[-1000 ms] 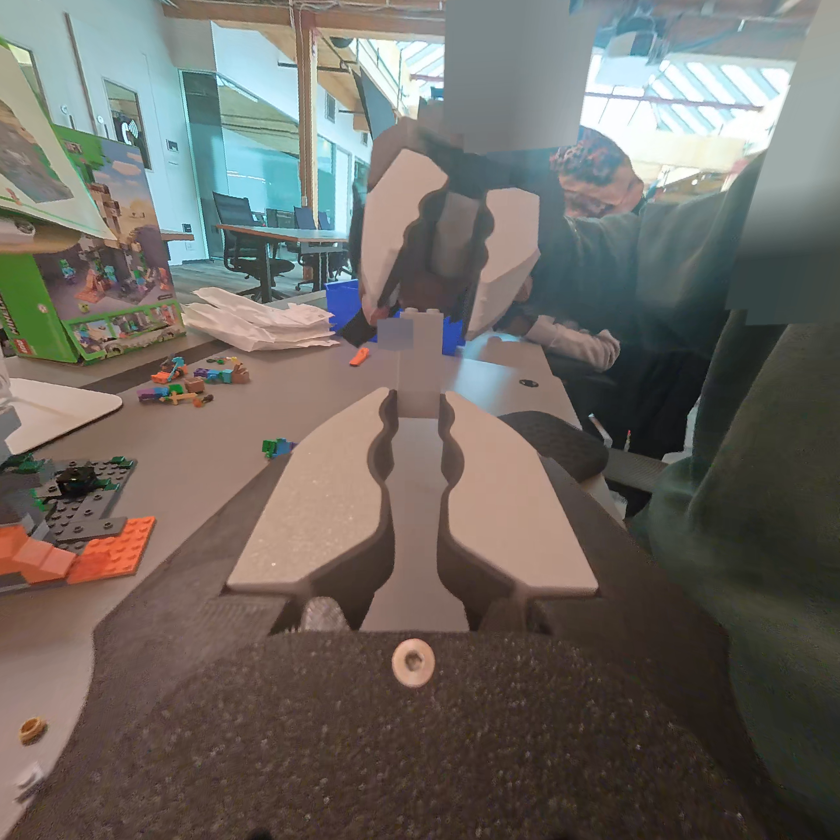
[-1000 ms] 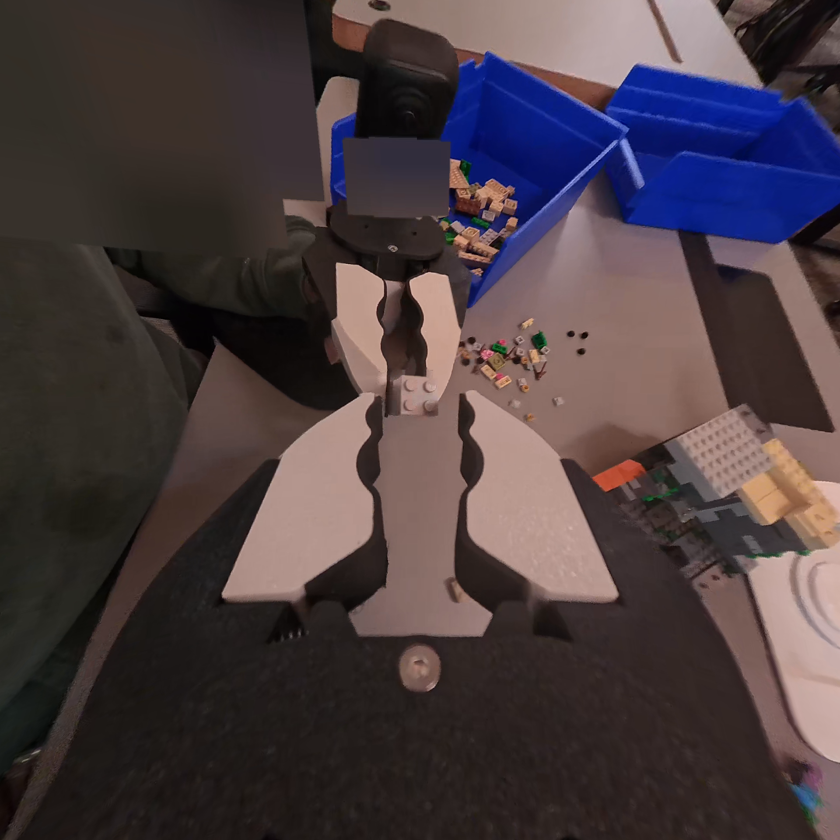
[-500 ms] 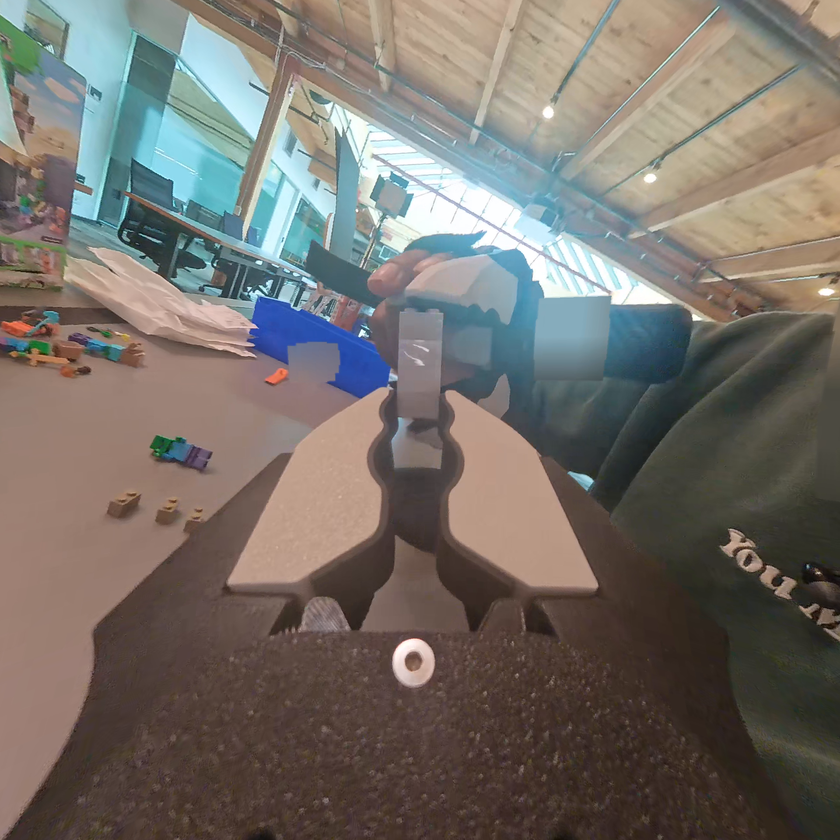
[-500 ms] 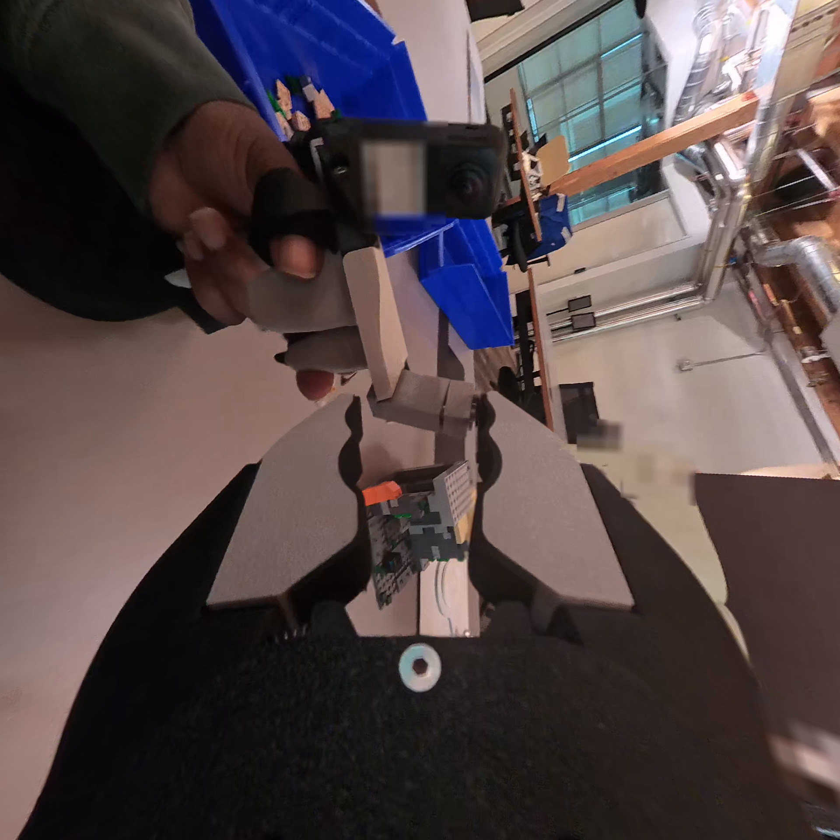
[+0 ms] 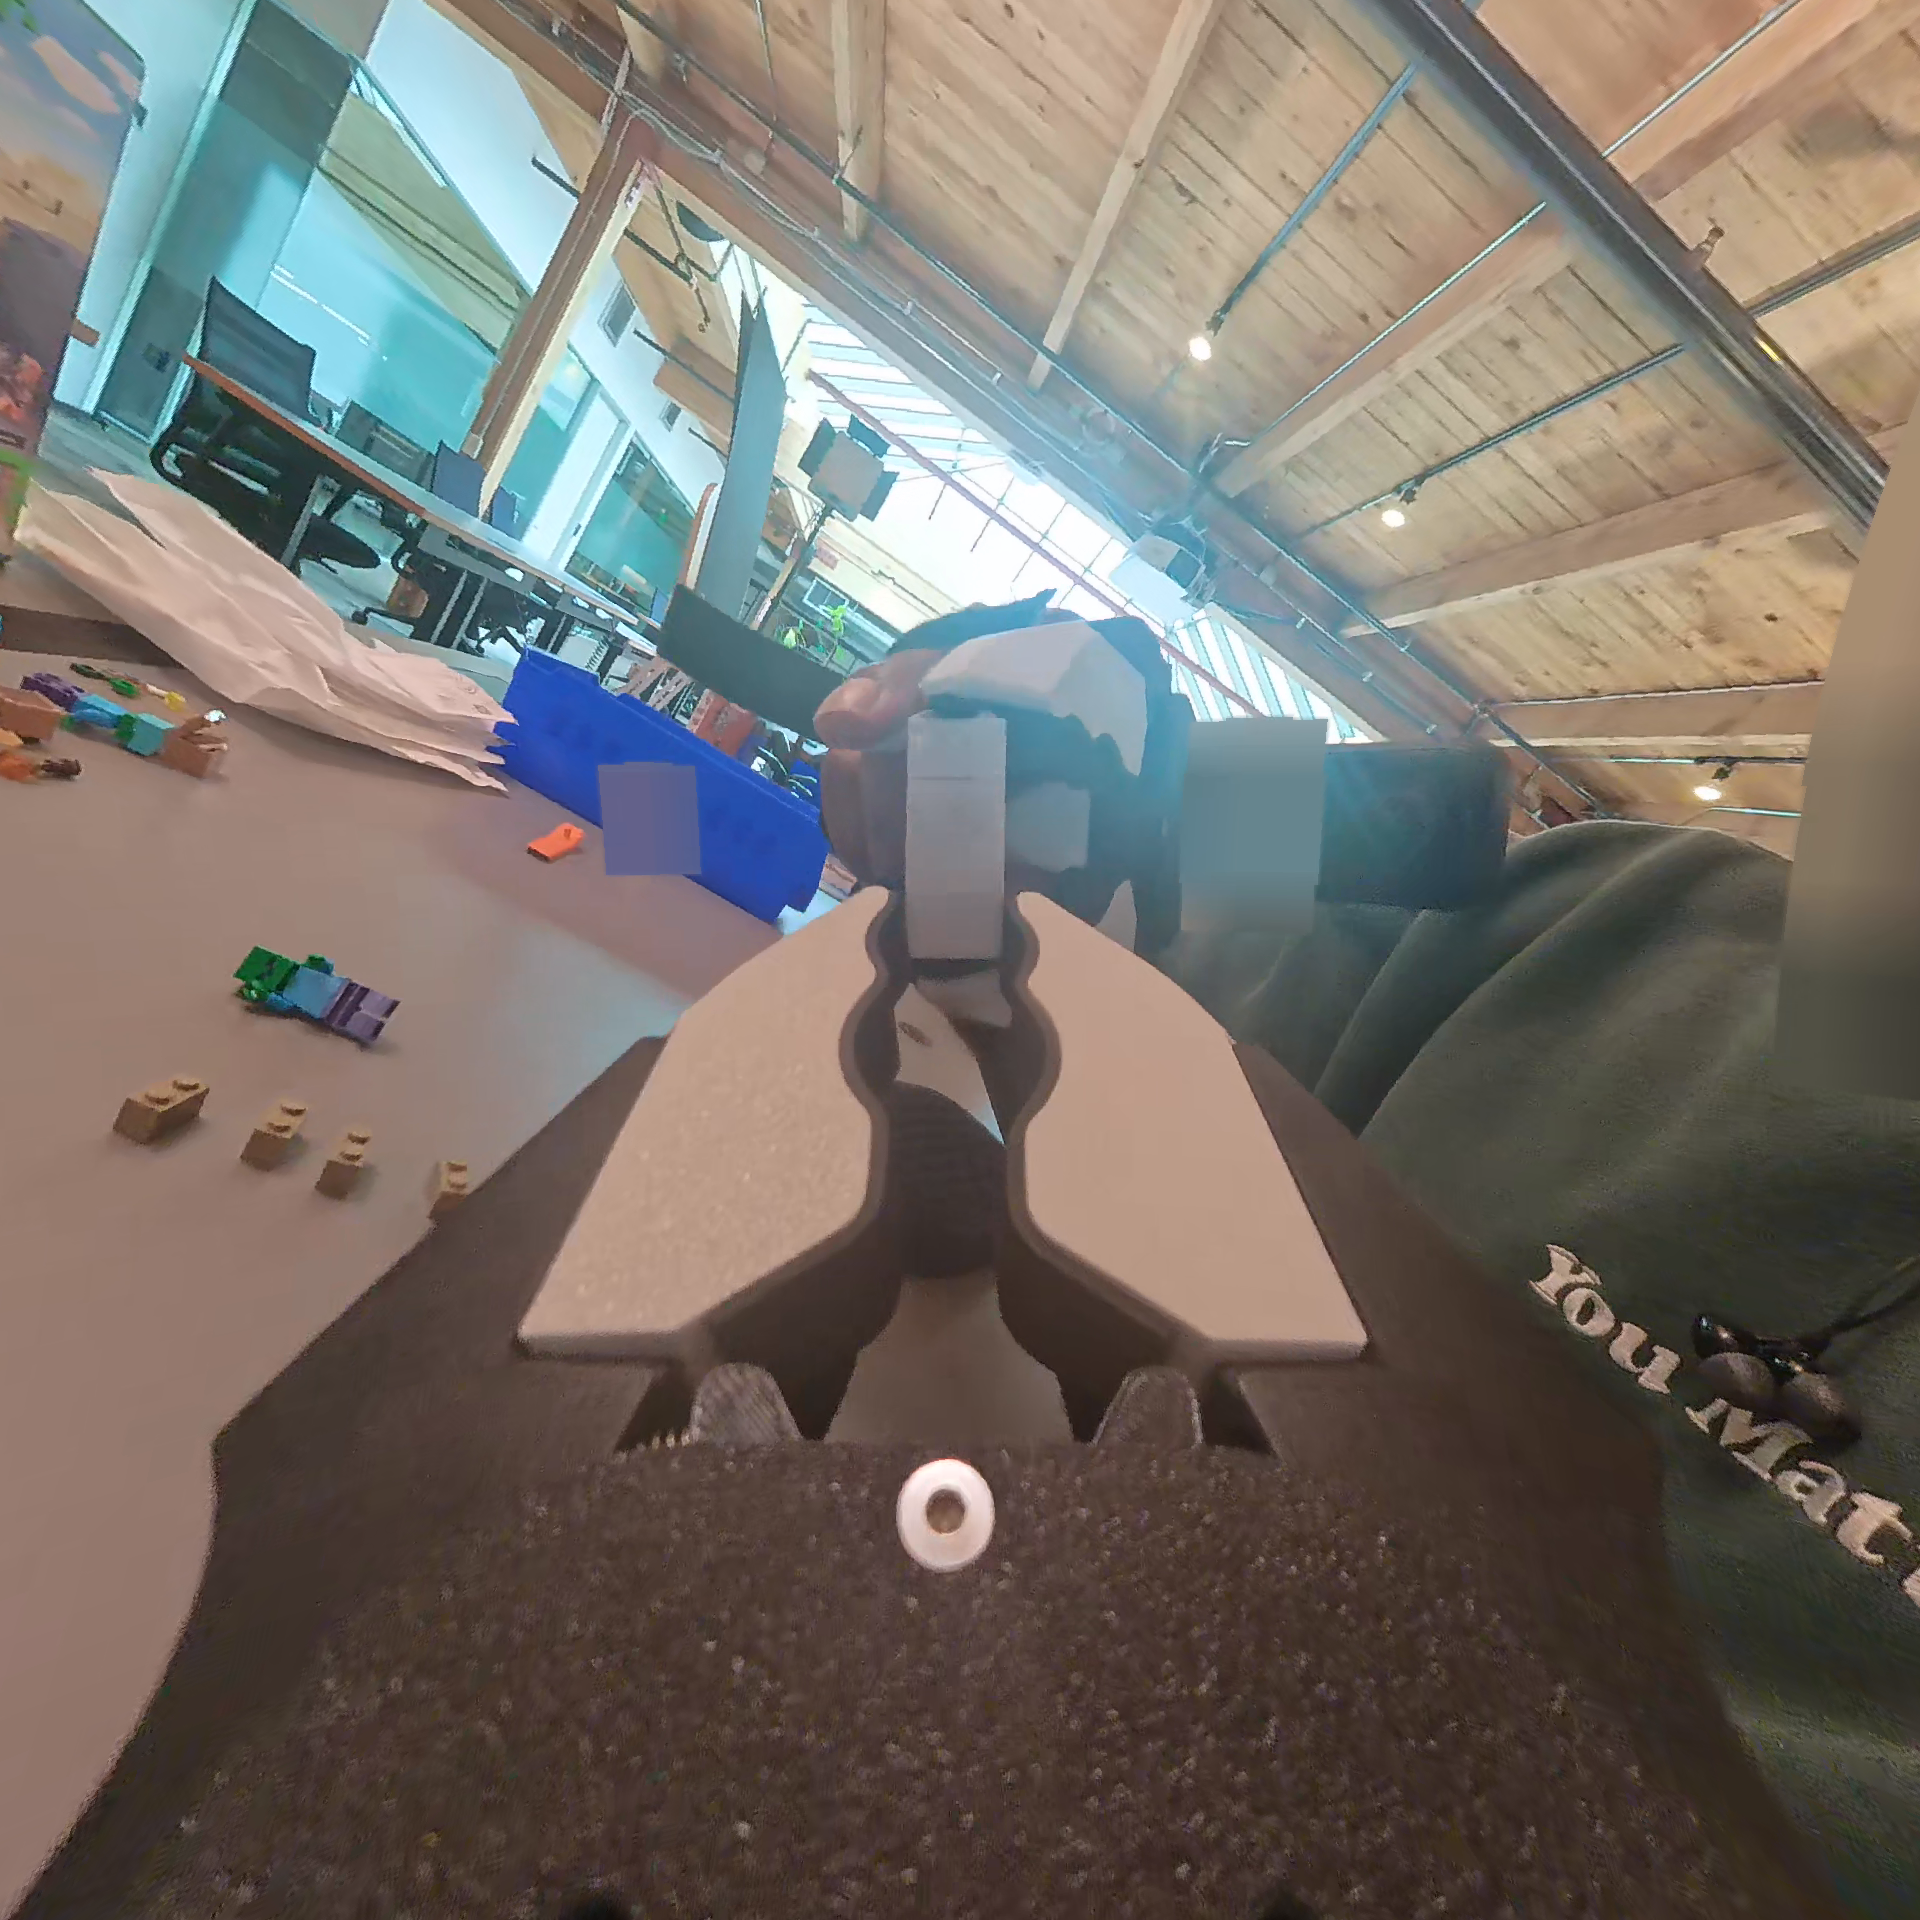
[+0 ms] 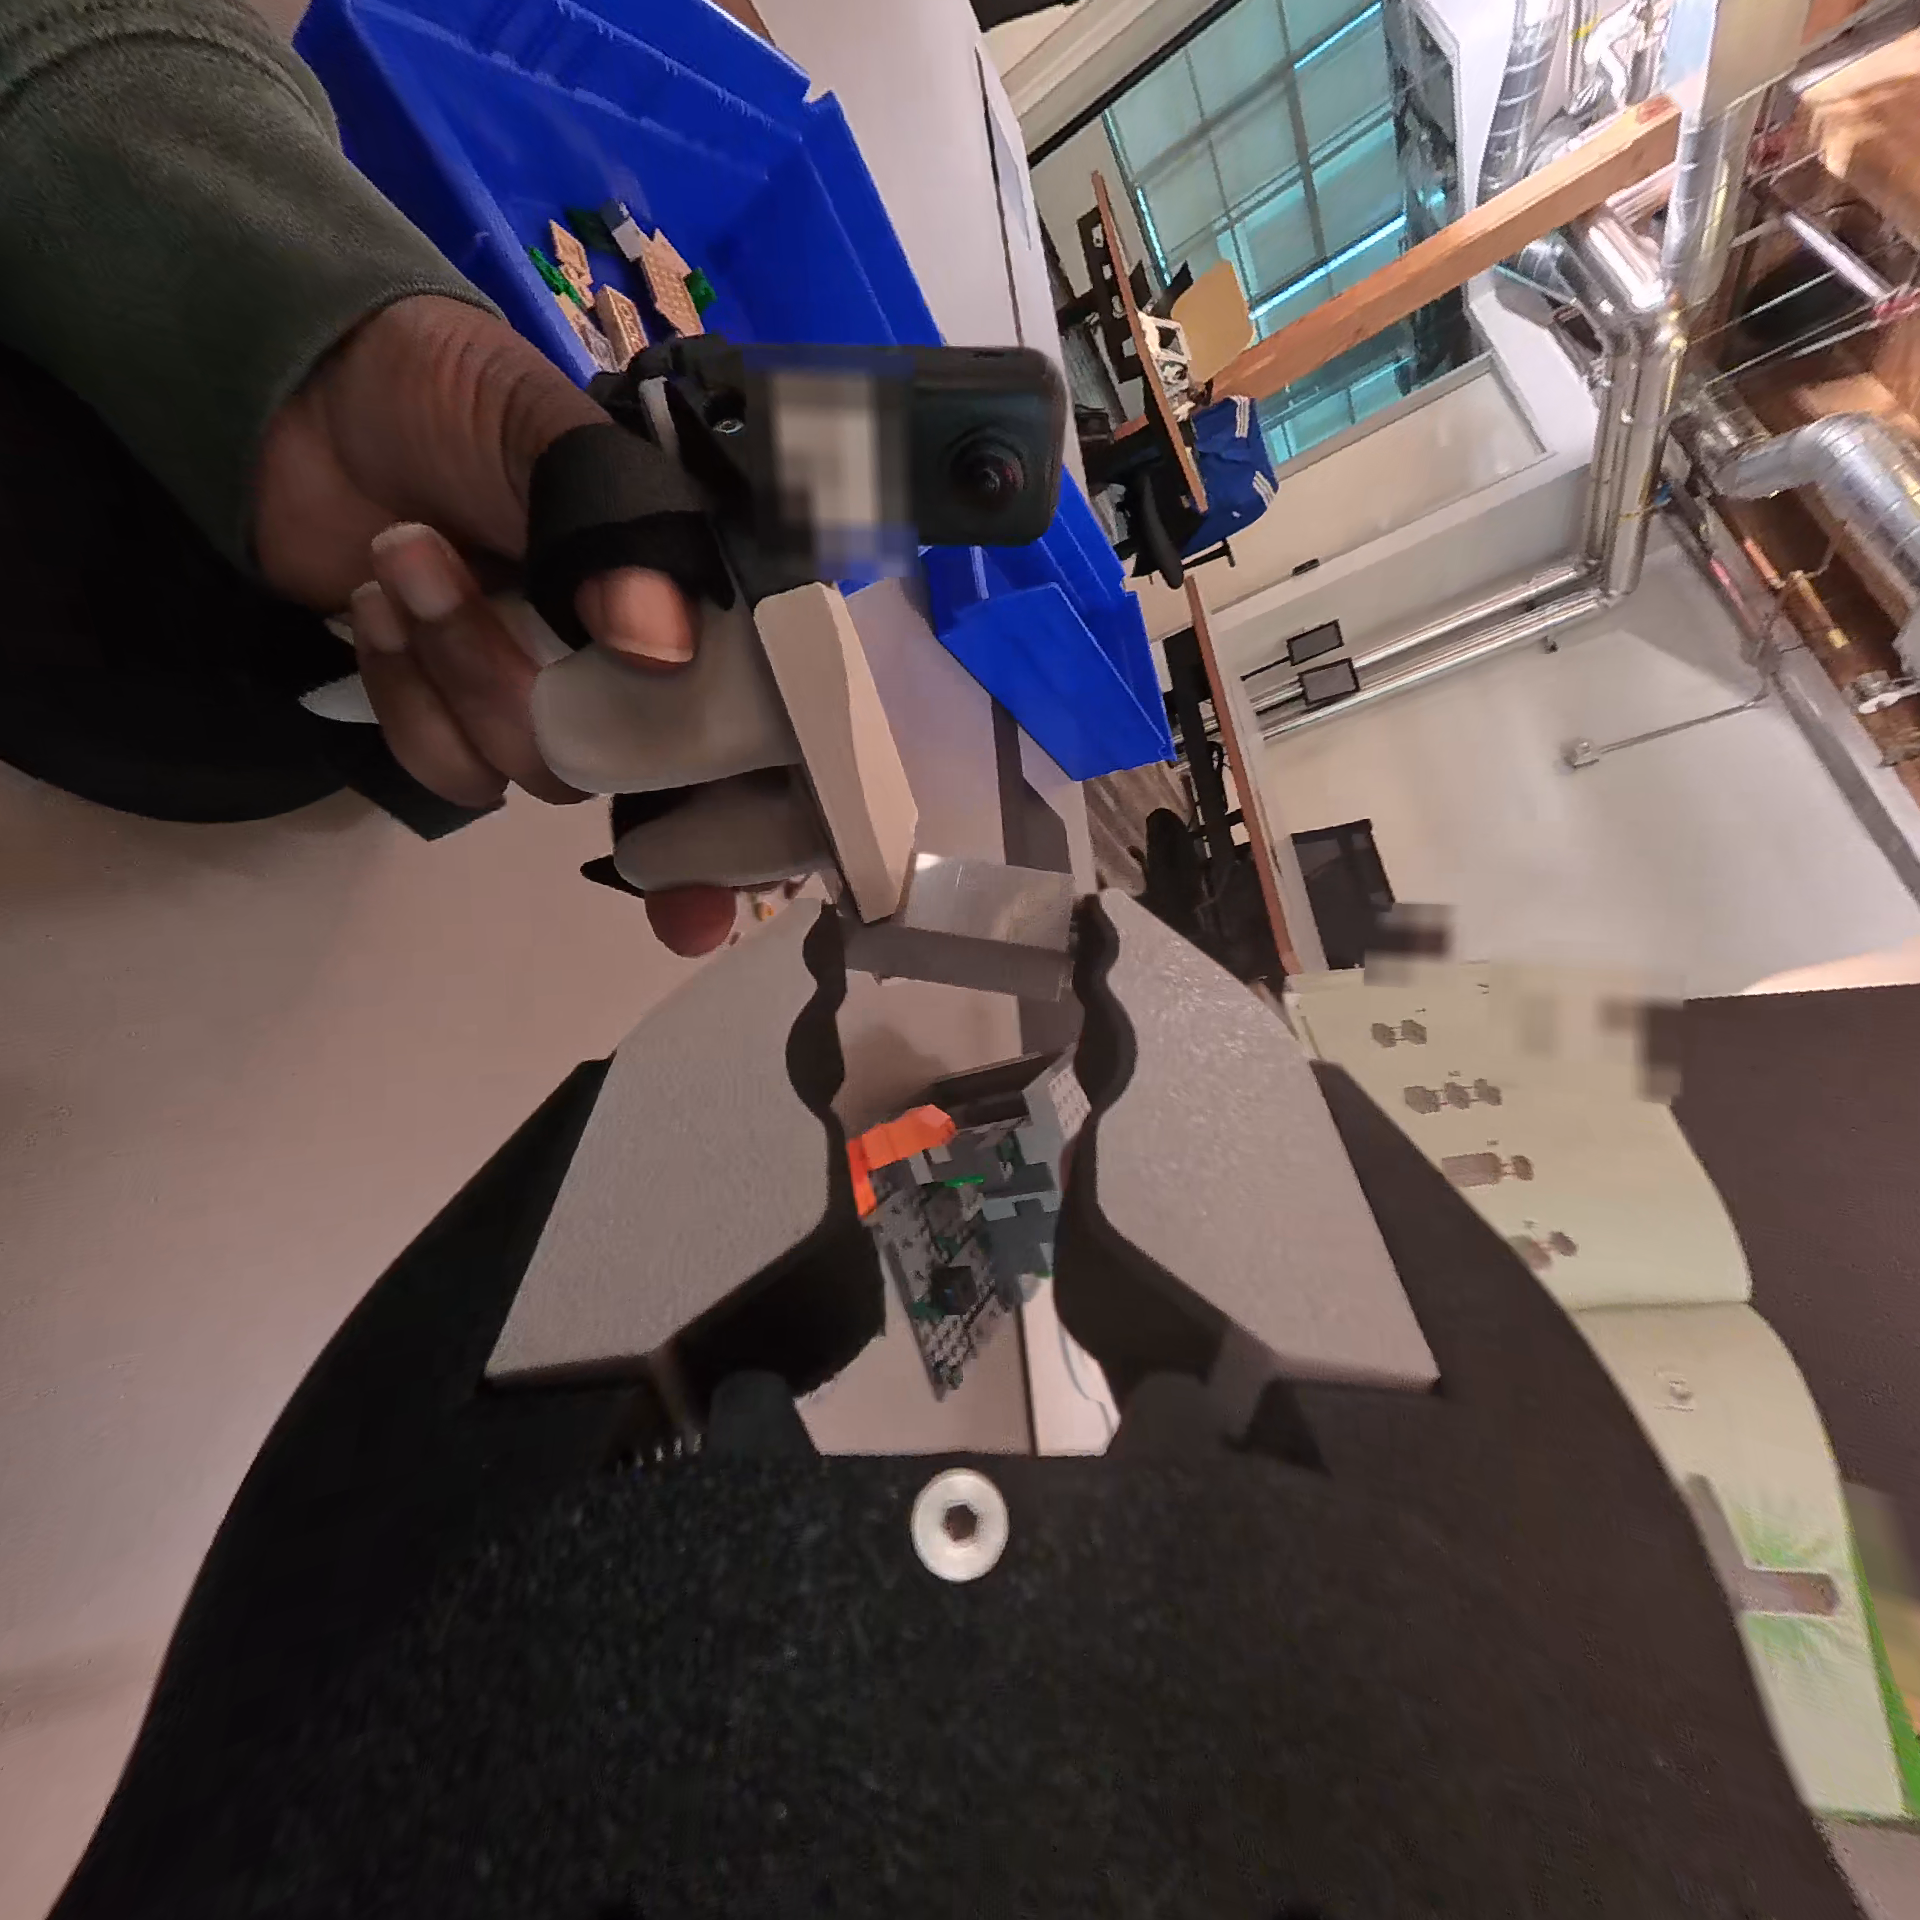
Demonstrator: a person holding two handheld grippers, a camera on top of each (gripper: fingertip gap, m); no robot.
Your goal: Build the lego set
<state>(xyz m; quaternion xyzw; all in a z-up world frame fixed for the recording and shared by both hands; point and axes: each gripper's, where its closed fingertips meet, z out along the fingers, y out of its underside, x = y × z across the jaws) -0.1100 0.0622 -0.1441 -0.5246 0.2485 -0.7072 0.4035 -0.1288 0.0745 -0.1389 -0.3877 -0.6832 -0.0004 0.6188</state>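
Both grippers raised off the grey table (image 5: 260,935), tips meeting: left gripper (image 5: 954,925) clenched on a light grey stacked plastic brick block (image 5: 954,831), right gripper (image 6: 961,951) clamped across its other end, a hand (image 6: 436,582) wrapped round the left handle, blue plastic bin (image 5: 665,769) beyond.

Blue bin (image 5: 665,769), white papers (image 5: 260,634), perhaps bags.
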